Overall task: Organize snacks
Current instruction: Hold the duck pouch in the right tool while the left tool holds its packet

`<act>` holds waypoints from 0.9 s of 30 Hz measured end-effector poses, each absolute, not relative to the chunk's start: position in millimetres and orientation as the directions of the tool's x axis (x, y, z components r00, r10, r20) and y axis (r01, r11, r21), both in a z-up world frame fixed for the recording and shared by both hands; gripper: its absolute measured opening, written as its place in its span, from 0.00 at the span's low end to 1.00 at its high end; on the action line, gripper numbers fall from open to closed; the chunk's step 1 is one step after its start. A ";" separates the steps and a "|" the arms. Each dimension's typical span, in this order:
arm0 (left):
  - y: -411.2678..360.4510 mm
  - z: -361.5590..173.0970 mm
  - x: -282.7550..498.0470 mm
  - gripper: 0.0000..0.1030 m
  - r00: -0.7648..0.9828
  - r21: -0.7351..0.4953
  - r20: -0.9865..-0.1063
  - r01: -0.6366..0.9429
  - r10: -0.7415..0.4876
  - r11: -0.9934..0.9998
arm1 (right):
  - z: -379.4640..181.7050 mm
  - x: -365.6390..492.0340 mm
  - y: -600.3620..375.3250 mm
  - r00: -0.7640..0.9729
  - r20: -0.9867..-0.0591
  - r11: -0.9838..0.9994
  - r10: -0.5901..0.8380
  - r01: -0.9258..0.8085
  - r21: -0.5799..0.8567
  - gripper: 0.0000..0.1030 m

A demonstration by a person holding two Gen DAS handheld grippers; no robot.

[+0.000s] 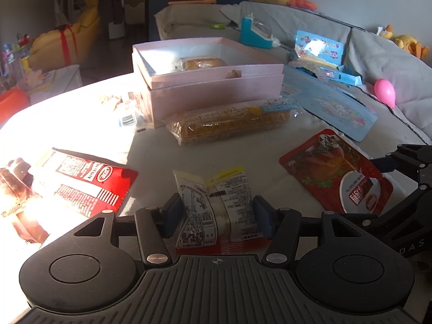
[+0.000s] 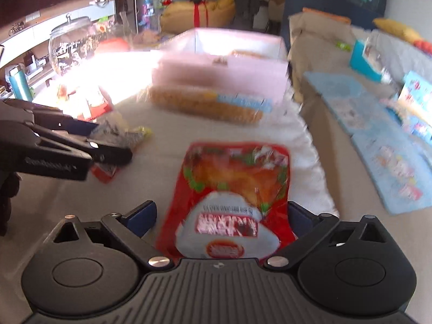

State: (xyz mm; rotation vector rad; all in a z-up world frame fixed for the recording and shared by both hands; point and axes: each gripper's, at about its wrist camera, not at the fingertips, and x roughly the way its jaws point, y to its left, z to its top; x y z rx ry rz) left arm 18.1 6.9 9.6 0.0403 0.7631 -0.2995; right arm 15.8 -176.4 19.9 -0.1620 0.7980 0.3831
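My left gripper (image 1: pixel 217 213) is shut on a small white printed snack packet (image 1: pixel 216 202) low over the table; it also shows in the right wrist view (image 2: pixel 118 135). My right gripper (image 2: pixel 221 218) is open, its jaws on either side of a red chicken pouch (image 2: pixel 232 189) lying flat on the table, also in the left wrist view (image 1: pixel 334 172). An open pink box (image 1: pixel 208 81) stands behind, with wrapped bread inside (image 1: pixel 202 63). A long bread pack (image 1: pixel 229 124) lies against its front. A red-and-white snack bag (image 1: pixel 83 181) lies at the left.
Blue cartoon-printed packaging (image 1: pixel 332 105) lies to the right of the box. A pink balloon (image 1: pixel 384 91) and a grey sofa (image 1: pixel 391 62) are at the right. A glass jar (image 2: pixel 70 46) stands at the table's far left. Strong sunlight washes out the left side.
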 end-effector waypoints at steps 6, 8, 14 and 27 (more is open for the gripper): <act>6.6 10.1 18.1 0.61 0.683 -0.069 -0.687 0.280 -0.250 0.957 | 15.6 19.4 -182.0 0.640 -0.713 0.923 0.285 -0.384 0.023 0.98; 6.4 10.1 18.2 0.61 0.683 -0.068 -0.687 0.281 -0.249 0.957 | 15.3 19.7 -179.0 0.646 -0.712 0.922 0.275 -0.388 0.004 0.97; 6.5 10.0 18.2 0.61 0.683 -0.068 -0.686 0.281 -0.249 0.957 | 29.7 18.1 -174.0 0.667 -0.692 0.906 0.277 -0.422 -0.045 0.73; 4.8 10.3 18.3 0.61 0.688 -0.063 -0.682 0.279 -0.246 0.958 | 38.6 18.6 -182.9 0.726 -0.664 0.930 0.180 -0.345 -0.126 0.79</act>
